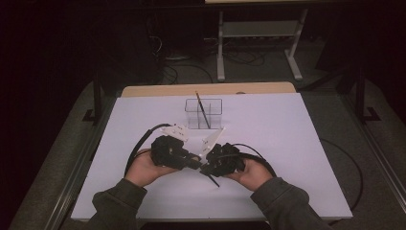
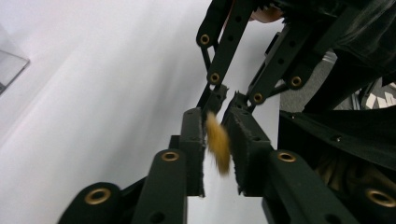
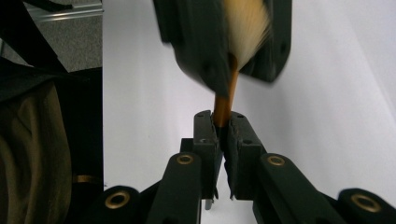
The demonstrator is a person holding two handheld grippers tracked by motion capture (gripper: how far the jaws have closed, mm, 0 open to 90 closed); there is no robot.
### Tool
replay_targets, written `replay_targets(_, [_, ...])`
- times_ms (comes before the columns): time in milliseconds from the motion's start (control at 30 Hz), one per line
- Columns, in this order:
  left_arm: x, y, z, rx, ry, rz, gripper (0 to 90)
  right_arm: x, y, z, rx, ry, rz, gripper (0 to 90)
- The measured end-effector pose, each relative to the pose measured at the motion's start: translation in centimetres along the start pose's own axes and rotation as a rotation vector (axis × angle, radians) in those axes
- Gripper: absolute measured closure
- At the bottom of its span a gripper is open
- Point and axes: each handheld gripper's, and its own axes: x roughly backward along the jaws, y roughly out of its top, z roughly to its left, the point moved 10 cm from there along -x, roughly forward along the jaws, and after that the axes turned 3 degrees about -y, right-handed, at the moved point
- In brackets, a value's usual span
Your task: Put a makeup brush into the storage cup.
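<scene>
My two grippers meet tip to tip low over the white table. My right gripper is shut on the orange neck of a paintbrush, and the brush's dark handle sticks out toward the front edge. The brush's tan bristles lie between the jaws of my left gripper. Those jaws stand slightly apart: the bristles rest against one pad, and a gap shows beside the other. In the right gripper view the left gripper frames the bristles.
A clear two-part holder stands behind the grippers at mid table, with another thin brush leaning in it. A wooden strip edges the table's far side. Cables loop from both grippers across the table top. The floor and a white frame lie beyond.
</scene>
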Motion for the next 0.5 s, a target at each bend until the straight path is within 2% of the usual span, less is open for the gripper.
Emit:
replay_targets(100, [0.4, -0.2, 0.2, 0.006, 0.010, -0.012, 69.9, 0.1, -0.5, -0.4, -0.006, -0.005, 0.000, 82.8])
replay_targets(133, [0.5, -0.3, 0.3, 0.010, 0.012, -0.017, 69.2, 0.1, -0.6, -0.4, -0.027, -0.003, -0.002, 82.8])
replay_targets(233, [0.8, -0.8, 0.6, 0.021, 0.024, -0.021, 67.9, 0.2, -1.0, -0.6, -0.045, 0.000, -0.006, 82.8])
replay_targets(333, [1.0, -1.2, 0.7, 0.034, 0.033, -0.029, 66.9, 0.4, -1.3, -0.9, -0.041, -0.012, -0.007, 82.8])
replay_targets(500, [1.2, -1.8, 0.8, 0.041, 0.047, -0.043, 66.1, 0.7, -1.6, -1.3, -0.067, -0.017, -0.011, 82.8])
